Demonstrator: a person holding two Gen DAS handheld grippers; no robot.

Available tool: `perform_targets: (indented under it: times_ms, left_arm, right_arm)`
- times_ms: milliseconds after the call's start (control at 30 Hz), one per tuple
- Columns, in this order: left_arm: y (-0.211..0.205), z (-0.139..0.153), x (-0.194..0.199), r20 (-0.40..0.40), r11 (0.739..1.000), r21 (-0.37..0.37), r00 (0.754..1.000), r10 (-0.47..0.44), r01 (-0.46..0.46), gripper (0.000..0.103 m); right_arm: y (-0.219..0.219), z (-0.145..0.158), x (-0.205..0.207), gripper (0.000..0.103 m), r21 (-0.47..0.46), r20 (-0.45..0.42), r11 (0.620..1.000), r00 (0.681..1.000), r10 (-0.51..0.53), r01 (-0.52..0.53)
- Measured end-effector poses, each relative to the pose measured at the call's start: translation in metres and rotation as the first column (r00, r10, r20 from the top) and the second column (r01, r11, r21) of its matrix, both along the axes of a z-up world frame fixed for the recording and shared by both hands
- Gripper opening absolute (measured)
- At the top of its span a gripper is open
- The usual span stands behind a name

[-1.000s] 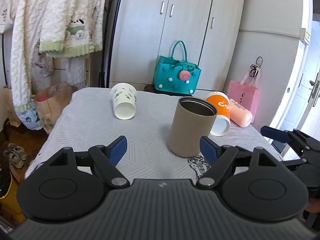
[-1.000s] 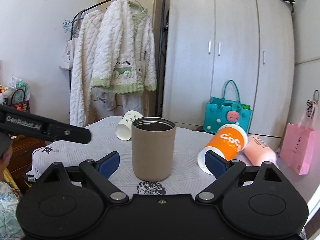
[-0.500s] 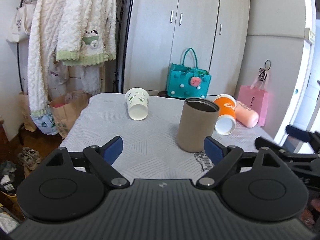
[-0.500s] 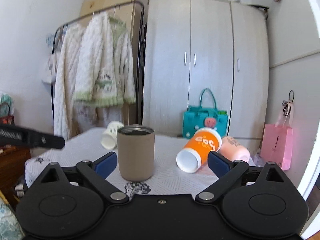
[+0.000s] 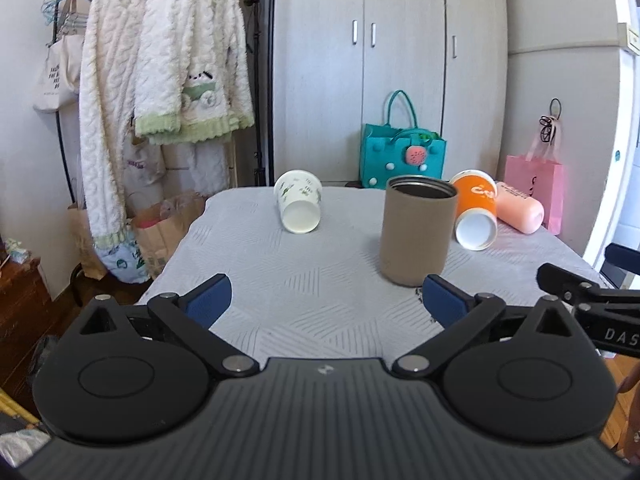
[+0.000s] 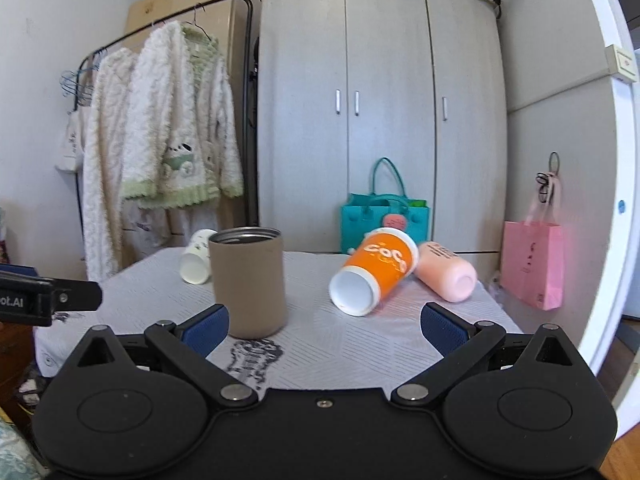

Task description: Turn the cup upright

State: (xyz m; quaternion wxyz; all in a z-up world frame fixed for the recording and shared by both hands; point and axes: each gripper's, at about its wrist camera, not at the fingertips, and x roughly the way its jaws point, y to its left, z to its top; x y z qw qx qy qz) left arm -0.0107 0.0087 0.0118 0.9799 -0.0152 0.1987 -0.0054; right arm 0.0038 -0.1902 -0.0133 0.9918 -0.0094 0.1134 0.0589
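A tan cup (image 5: pixel 418 232) stands upright on the table (image 5: pixel 320 280), also in the right wrist view (image 6: pixel 249 282). An orange cup (image 5: pixel 475 210) (image 6: pixel 374 276) lies on its side, mouth toward me. A white leaf-print cup (image 5: pixel 299 208) (image 6: pixel 196 262) lies on its side at the back left. A pink cup (image 5: pixel 520 212) (image 6: pixel 446 276) lies on its side behind the orange one. My left gripper (image 5: pixel 324 304) is open and empty, in front of the tan cup. My right gripper (image 6: pixel 325 330) is open and empty, in front of the cups.
A clothes rack with fluffy white robes (image 5: pixel 168 80) stands left of the table. A teal bag (image 5: pixel 402 156) sits by the wardrobe (image 5: pixel 384 60) behind. A pink bag (image 5: pixel 534 188) hangs at right. A paper bag (image 5: pixel 160 224) stands on the floor at the left.
Both grippers have drawn back from the upright tan cup and risen a little, so the cups look smaller and farther. The cups have not moved.
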Motion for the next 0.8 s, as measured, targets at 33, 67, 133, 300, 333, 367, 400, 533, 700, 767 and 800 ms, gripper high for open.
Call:
perform_targets:
  times_ms: [33, 67, 133, 300, 333, 367, 400, 533, 700, 767, 800]
  left_arm:
    - [0.002, -0.002, 0.0, -0.003, 1.0, -0.007, 1.0, 0.002, -0.002, 0.103]
    - [0.003, -0.003, 0.0, -0.004, 1.0, -0.017, 1.0, 0.005, -0.005, 0.103]
    - [0.005, -0.005, 0.0, -0.012, 1.0, -0.018, 1.0, 0.013, -0.013, 0.103]
    - [0.008, -0.007, 0.002, -0.027, 0.997, -0.009, 0.996, 0.083, -0.083, 0.103]
    - [0.01, -0.007, 0.003, -0.026, 0.997, -0.019, 0.997, 0.079, -0.079, 0.103]
    - [0.011, -0.008, 0.003, -0.026, 0.997, -0.027, 0.997, 0.075, -0.075, 0.103]
    - [0.013, -0.008, 0.004, -0.028, 0.997, -0.032, 0.997, 0.073, -0.074, 0.103]
    - [0.013, -0.009, 0.003, -0.031, 0.997, -0.026, 0.997, 0.074, -0.075, 0.103]
    - [0.012, -0.01, 0.002, -0.038, 0.997, -0.017, 0.996, 0.08, -0.08, 0.103]
    - [0.011, -0.01, 0.002, -0.039, 0.996, -0.012, 0.996, 0.084, -0.085, 0.103]
    - [0.011, -0.011, 0.001, -0.04, 0.996, -0.01, 0.996, 0.085, -0.085, 0.103]
  right_arm:
    - [0.0, 0.0, 0.0, 0.103, -0.004, -0.003, 1.0, 1.0, -0.007, 0.007]
    - [0.0, 0.0, -0.001, 0.103, -0.008, -0.004, 1.0, 1.0, -0.016, 0.016]
    - [0.002, -0.001, -0.002, 0.103, -0.016, -0.006, 0.999, 1.0, -0.031, 0.031]
    - [0.003, -0.002, -0.003, 0.103, -0.013, -0.015, 0.998, 0.998, -0.054, 0.053]
    - [0.003, -0.002, -0.003, 0.103, -0.015, -0.015, 0.998, 0.998, -0.054, 0.054]
    - [0.004, -0.001, -0.003, 0.103, -0.018, -0.014, 0.998, 0.998, -0.054, 0.054]
    - [0.004, -0.001, -0.003, 0.103, -0.021, -0.014, 0.998, 0.998, -0.054, 0.054]
    - [0.006, -0.001, -0.004, 0.103, -0.03, -0.013, 0.998, 0.998, -0.053, 0.053]
    - [0.005, 0.0, -0.005, 0.103, -0.027, -0.009, 0.998, 0.998, -0.057, 0.057]
    - [0.005, 0.0, -0.006, 0.103, -0.025, -0.006, 0.998, 0.998, -0.058, 0.058]
    - [0.005, 0.0, -0.007, 0.103, -0.023, -0.005, 0.998, 0.998, -0.059, 0.059]
